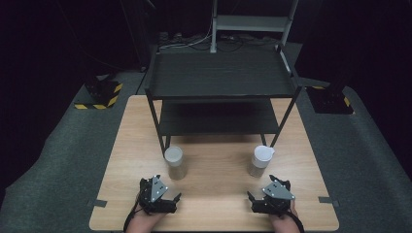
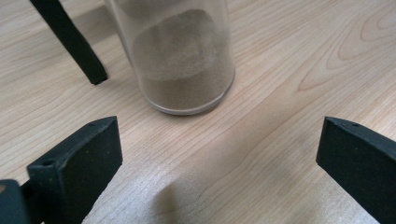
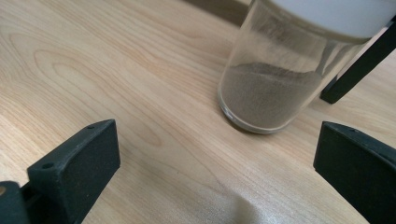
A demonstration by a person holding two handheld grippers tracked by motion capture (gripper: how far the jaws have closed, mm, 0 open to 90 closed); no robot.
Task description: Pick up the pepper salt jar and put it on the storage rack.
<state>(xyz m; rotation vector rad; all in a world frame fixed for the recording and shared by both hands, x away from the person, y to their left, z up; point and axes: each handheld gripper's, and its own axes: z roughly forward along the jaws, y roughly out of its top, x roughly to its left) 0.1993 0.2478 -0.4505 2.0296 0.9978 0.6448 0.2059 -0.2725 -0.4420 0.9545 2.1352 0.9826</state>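
Observation:
Two clear jars of brown powder stand on the wooden table (image 1: pixel 218 170). The left jar (image 1: pixel 174 162) (image 2: pixel 184 60) has a pale round top and stands just ahead of my left gripper (image 1: pixel 171 196) (image 2: pixel 217 163), whose jaws are spread wide with nothing between them. The right jar (image 1: pixel 261 161) (image 3: pixel 275 79) carries a white lid with a small spout. It stands a little ahead of my right gripper (image 1: pixel 257 195) (image 3: pixel 215 168), which is open and holds nothing. Both grippers rest low near the table's front edge.
A black two-tier metal shelf (image 1: pixel 221 77) stands on the far half of the table, with its front legs (image 2: pixel 70 42) (image 3: pixel 362 63) close beside each jar. Grey floor mat surrounds the table; black stands with yellow striped bases (image 1: pixel 99 94) sit at both sides.

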